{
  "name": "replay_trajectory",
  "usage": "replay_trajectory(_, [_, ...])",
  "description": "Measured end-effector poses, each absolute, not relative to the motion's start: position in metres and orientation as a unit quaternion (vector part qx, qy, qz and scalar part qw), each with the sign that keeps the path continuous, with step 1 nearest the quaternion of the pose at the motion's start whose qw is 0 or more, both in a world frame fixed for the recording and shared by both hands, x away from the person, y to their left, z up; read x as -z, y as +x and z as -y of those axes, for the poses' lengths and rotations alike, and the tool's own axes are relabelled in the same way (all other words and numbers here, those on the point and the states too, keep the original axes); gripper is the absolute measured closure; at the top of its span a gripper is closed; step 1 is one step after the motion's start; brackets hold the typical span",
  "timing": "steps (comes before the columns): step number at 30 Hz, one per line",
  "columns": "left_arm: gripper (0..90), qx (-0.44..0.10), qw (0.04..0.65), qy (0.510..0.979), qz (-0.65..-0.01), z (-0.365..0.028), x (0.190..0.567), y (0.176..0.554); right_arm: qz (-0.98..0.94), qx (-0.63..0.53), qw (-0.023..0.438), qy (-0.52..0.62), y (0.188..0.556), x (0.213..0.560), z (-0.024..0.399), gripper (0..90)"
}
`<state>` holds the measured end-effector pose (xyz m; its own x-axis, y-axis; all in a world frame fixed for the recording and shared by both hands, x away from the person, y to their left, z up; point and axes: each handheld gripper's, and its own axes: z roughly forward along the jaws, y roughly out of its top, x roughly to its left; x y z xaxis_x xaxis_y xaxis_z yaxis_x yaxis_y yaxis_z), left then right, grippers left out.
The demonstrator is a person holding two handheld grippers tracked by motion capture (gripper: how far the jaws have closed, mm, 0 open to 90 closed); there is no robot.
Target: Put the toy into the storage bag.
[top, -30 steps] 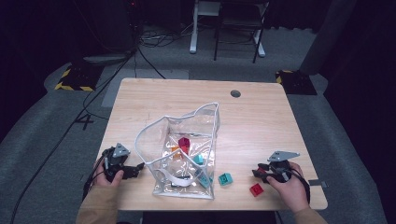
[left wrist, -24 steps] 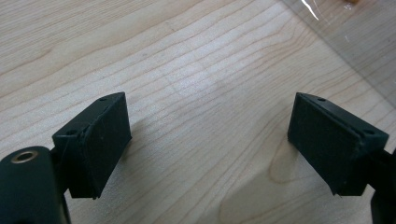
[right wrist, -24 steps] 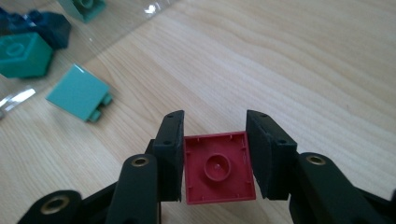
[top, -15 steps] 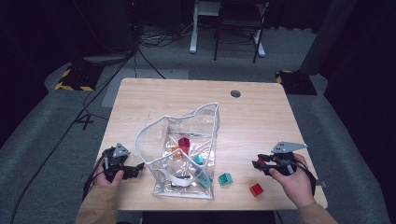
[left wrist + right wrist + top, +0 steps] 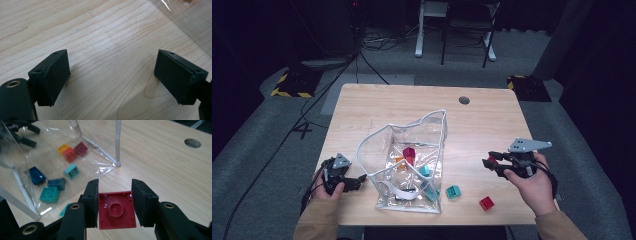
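1. While the right gripper [image 5: 114, 206] is clamped on a red brick [image 5: 117, 213], its hollow underside facing the camera, the clear bag [image 5: 404, 150] lies to that gripper's left in the high view.
2. Judging by this, the brick must travel leftward over the bag's open rim; the right hand [image 5: 532, 182] is the nearer one.
3. Resting by the bag's left edge, the left gripper [image 5: 111, 75] is wide open and empty.
4. 2 loose bricks, a teal brick [image 5: 453, 191] and another red brick [image 5: 486, 203], lie on the table [image 5: 492, 130] between bag and right hand.
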<state>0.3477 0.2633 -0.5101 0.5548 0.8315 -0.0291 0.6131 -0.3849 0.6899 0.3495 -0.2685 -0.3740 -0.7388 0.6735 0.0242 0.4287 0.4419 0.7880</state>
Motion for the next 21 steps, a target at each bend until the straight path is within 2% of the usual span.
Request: replay_trajectory(21, [13.5,-0.165,0.334,0.815,-0.443,-0.263,0.510,0.347,-0.834,-0.455,0.163,0.266,0.360,0.309,0.229,59.2])
